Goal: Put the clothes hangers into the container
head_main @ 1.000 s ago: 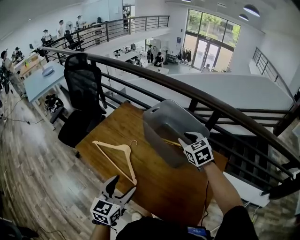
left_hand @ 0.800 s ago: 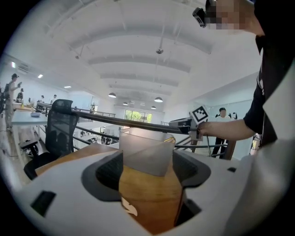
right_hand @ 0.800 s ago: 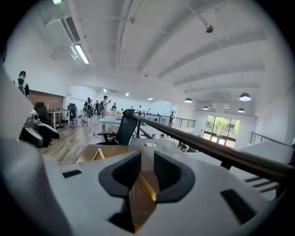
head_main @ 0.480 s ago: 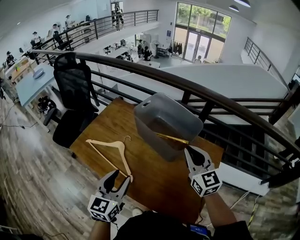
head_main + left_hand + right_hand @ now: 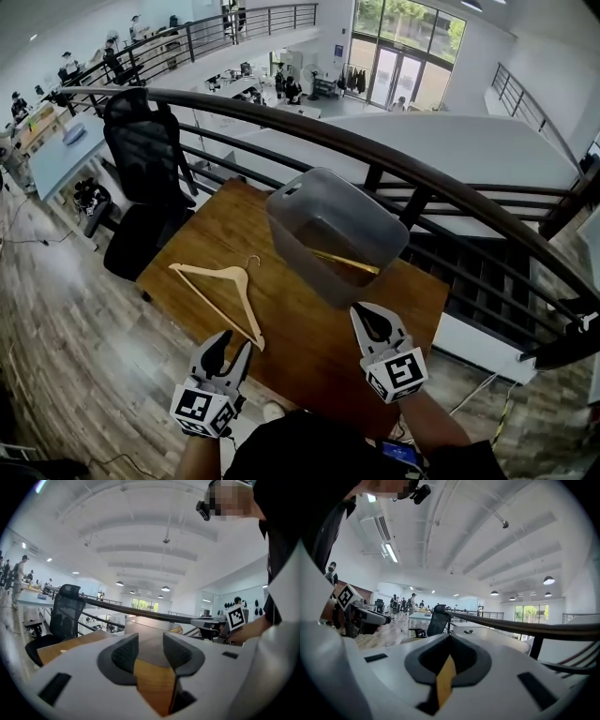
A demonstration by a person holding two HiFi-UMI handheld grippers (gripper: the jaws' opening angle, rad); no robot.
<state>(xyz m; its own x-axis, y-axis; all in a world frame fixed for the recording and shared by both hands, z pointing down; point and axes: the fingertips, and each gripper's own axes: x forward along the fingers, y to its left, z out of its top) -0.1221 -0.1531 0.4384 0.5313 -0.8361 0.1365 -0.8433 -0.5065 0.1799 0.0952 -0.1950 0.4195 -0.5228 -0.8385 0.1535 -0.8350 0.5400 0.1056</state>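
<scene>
A wooden clothes hanger [image 5: 220, 291] lies flat on the left part of the wooden table [image 5: 309, 352]. The grey plastic container [image 5: 333, 225] stands at the table's far side, and a second wooden hanger [image 5: 345, 262] rests inside it. My left gripper [image 5: 231, 343] hovers at the near table edge, just short of the loose hanger's right end. Its jaws [image 5: 151, 651] are closing with nothing between them. My right gripper [image 5: 367, 313] hangs over the table in front of the container, apart from it. Its jaws [image 5: 449, 641] are shut and empty.
A dark curved railing [image 5: 422, 183] runs right behind the table and the container. A black office chair [image 5: 145, 159] stands off the table's left corner. The wood floor [image 5: 75, 337] lies below on the left, and people sit at desks far below.
My right gripper has drawn back from the container toward me and shut, leaving a hanger inside. My left gripper's jaws have narrowed near the loose hanger's end.
</scene>
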